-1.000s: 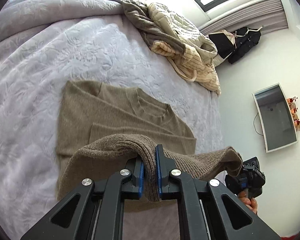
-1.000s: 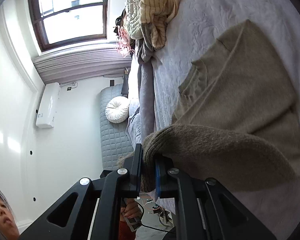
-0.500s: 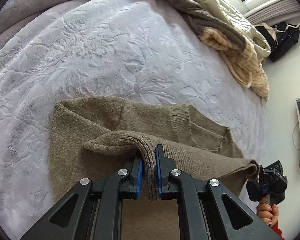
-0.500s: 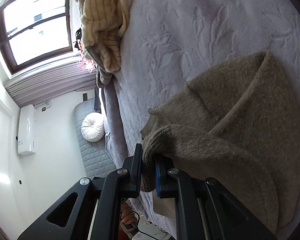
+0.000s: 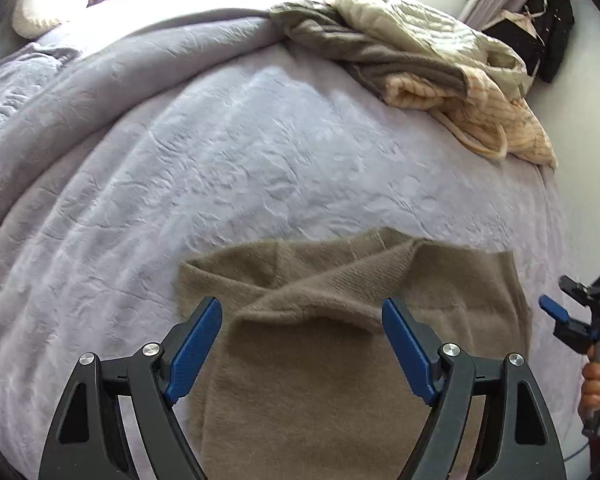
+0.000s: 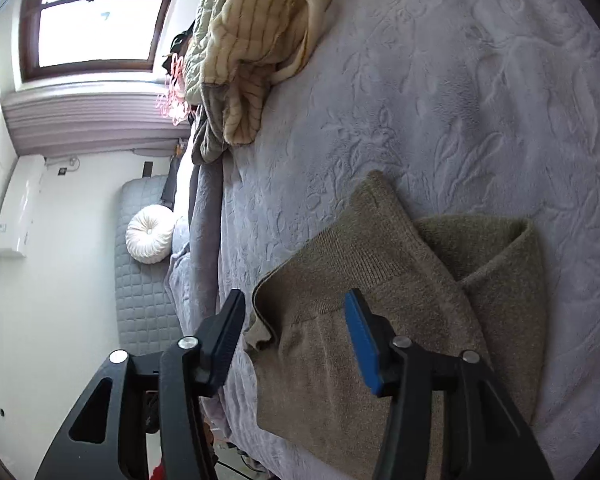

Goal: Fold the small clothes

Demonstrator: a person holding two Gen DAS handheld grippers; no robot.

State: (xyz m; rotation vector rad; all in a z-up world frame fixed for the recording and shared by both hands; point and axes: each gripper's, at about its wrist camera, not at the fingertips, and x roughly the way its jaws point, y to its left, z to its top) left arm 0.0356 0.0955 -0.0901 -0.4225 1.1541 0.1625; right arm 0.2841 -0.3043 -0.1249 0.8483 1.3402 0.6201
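**Q:** Grippers first: what are the two doing?

**A:** Both have just been opening, with earlier views for comparison. The left gripper (image 5: pixel 302 344) has its blue pads spread wide, and the folded edge of a brown knit sweater (image 5: pixel 340 360) lies loose between them, pressed by neither pad. The right gripper (image 6: pixel 296 336) is parted less widely, and the sweater's right-hand corner sits in its gap, also free. In the left view, the right gripper appears at the far right, held by a person's hand (image 5: pixel 596 380).

**Q:** Where is the sweater?

**A:** It lies on a pale lavender bedspread (image 5: pixel 240 160), near the bed's close edge, doubled over on itself. A heap of cream and grey clothes (image 5: pixel 420 64) sits well apart, near the far side.

**Q:** What could go wrong from here?

**A:** My judgement: the fuzzy knit may cling to a pad as a gripper lifts away, dragging the top layer and spoiling the fold. The right corner looks slightly curled and may spring back, leaving the edges uneven. The right side also lies close to the bed's edge, so a careless tug might pull it over.
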